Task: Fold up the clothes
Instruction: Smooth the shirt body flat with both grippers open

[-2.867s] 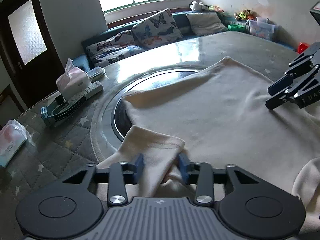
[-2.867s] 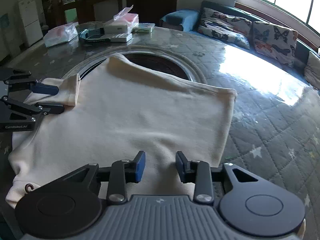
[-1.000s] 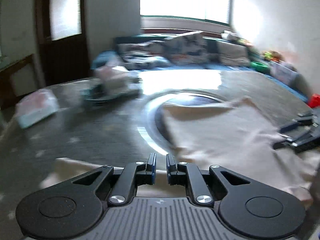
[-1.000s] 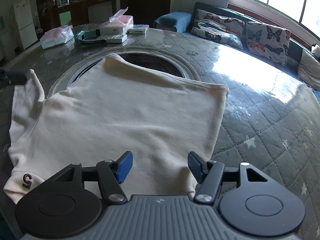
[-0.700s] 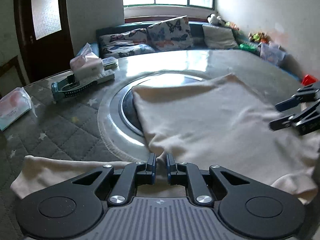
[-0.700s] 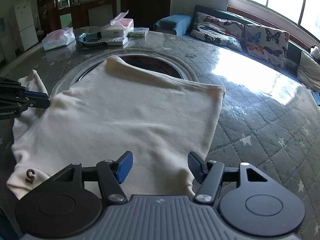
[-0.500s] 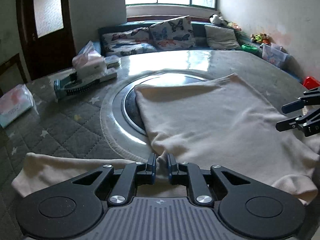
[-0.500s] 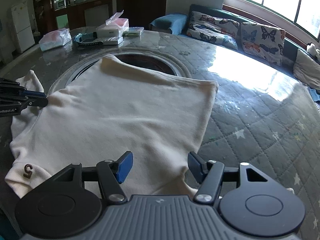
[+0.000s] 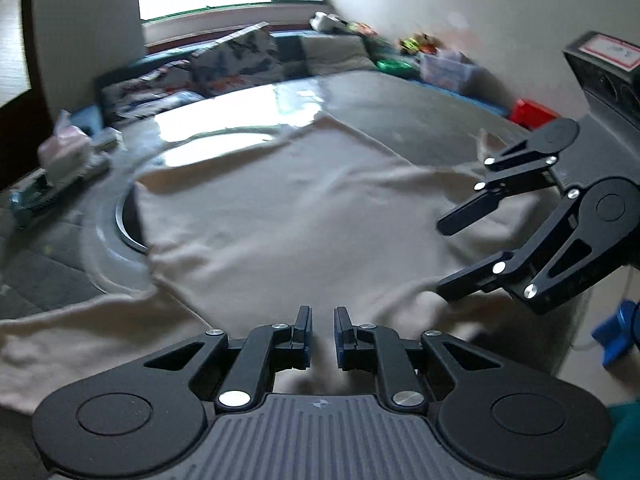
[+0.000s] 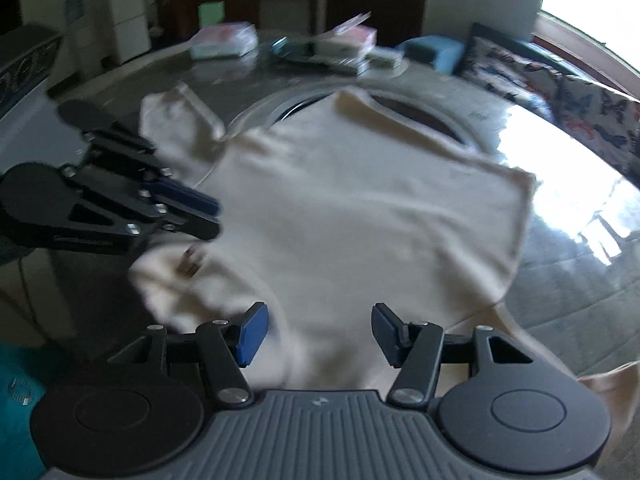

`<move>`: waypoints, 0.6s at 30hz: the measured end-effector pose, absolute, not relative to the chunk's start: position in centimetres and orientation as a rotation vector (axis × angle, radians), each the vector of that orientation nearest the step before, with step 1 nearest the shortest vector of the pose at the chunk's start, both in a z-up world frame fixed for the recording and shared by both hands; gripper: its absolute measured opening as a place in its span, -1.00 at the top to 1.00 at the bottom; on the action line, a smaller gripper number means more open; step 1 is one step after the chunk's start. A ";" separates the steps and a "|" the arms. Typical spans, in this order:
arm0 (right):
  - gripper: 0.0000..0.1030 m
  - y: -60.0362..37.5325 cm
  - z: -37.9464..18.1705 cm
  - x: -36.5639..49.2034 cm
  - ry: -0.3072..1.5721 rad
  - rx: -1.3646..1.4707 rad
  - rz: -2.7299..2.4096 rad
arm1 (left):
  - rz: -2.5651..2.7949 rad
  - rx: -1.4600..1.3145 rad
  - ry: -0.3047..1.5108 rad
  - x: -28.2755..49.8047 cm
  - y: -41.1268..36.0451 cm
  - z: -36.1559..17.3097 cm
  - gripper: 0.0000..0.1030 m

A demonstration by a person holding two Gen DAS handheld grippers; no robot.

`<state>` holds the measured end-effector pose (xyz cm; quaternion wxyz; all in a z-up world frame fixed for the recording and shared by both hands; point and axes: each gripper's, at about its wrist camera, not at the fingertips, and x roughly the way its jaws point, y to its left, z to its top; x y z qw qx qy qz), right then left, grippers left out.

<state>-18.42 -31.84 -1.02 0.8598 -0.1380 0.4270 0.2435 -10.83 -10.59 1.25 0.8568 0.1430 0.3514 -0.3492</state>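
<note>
Cream shirt (image 10: 360, 208) spread flat on the table (image 10: 568, 280)

Left tool (image 9: 320, 328) nearly closed, pinching nothing visible; right tool (image 10: 316, 328) closing over fabric, ungripped; small logo at 9 o'clock, unreadable.

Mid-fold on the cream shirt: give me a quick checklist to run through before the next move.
1. Cream cotton shirt spread flat on the round grey quilted table: ok, body lies open, one sleeve out to the side.
2. Left tongs nearly shut: ok; whether they pinch fabric: cannot tell.
3. Right tongs closing, fabric lying under the gap but not pinched: not ok for a lift yet.
4. Both tongs at the near edge of the shirt, apart from each other: ok.
5. Pink tissue box and clutter at the far side, clear of the shirt: ok.
6. Picture sharpness: not ok, both views blurred.
</note>
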 end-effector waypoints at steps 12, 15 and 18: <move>-0.05 -33.9 0.5 -16.4 0.858 -0.250 0.452 | -0.742 0.261 0.708 -9.3 -9.7 2.7 0.76; -0.05 -34.6 0.2 -14.5 0.855 -0.228 0.410 | -0.718 0.221 0.702 -8.0 -9.8 3.1 0.76; -0.05 -35.3 -0.6 -12.8 0.867 -0.208 0.367 | -0.692 0.199 0.715 -6.9 -10.1 3.0 0.76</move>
